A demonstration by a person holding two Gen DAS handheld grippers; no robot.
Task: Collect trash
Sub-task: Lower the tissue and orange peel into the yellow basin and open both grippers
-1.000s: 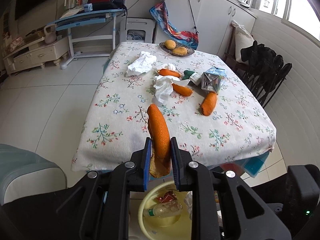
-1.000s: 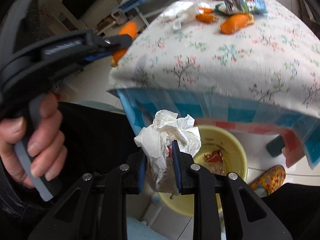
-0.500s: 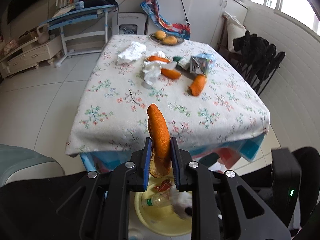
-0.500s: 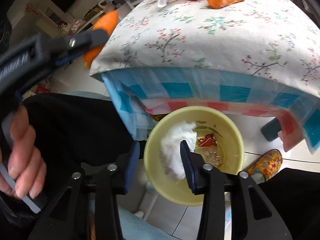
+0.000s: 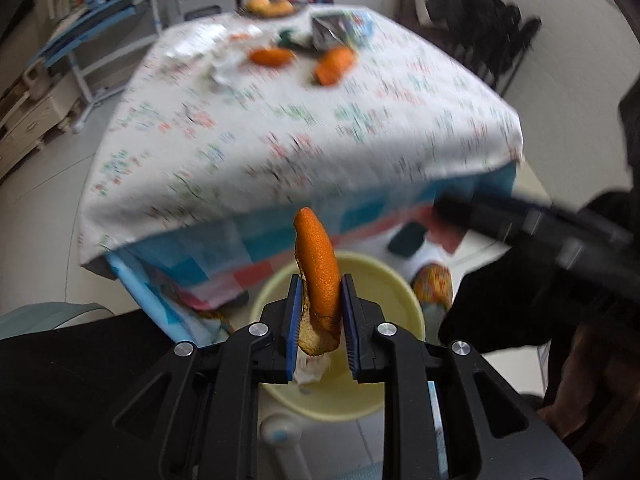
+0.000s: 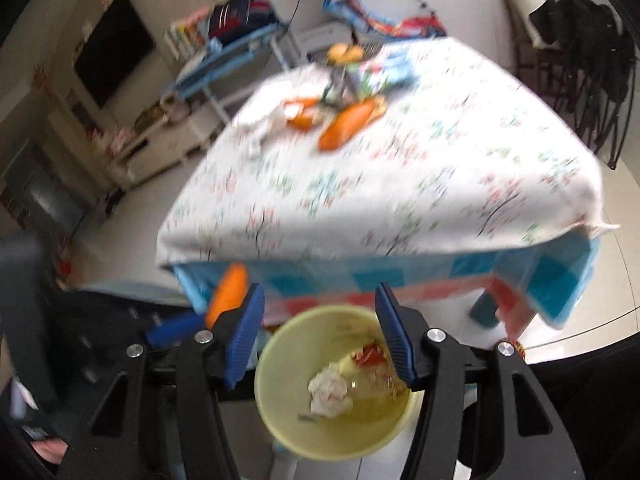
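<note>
My left gripper [image 5: 319, 320] is shut on an orange peel [image 5: 318, 268] and holds it over the yellow bin [image 5: 384, 280] on the floor by the table's near edge. My right gripper [image 6: 320, 336] is open and empty above the same bin [image 6: 280, 360]. A crumpled white tissue [image 6: 329, 390] lies inside the bin with a clear bottle and a red wrapper. The peel also shows in the right wrist view [image 6: 228, 292]. More orange peels [image 5: 334, 65], tissues [image 5: 224, 68] and a carton [image 5: 340, 30] lie on the far part of the table.
The table has a floral cloth [image 5: 304, 128] over a blue checked one. A dish of fruit [image 5: 269, 7] stands at its far end. A colourful slipper [image 5: 434, 288] lies beside the bin. A black chair [image 5: 488, 28] stands at the right.
My right gripper has opened wider and the tissue now lies in the bin. My left gripper has come down from over the table to above the bin, still holding the peel.
</note>
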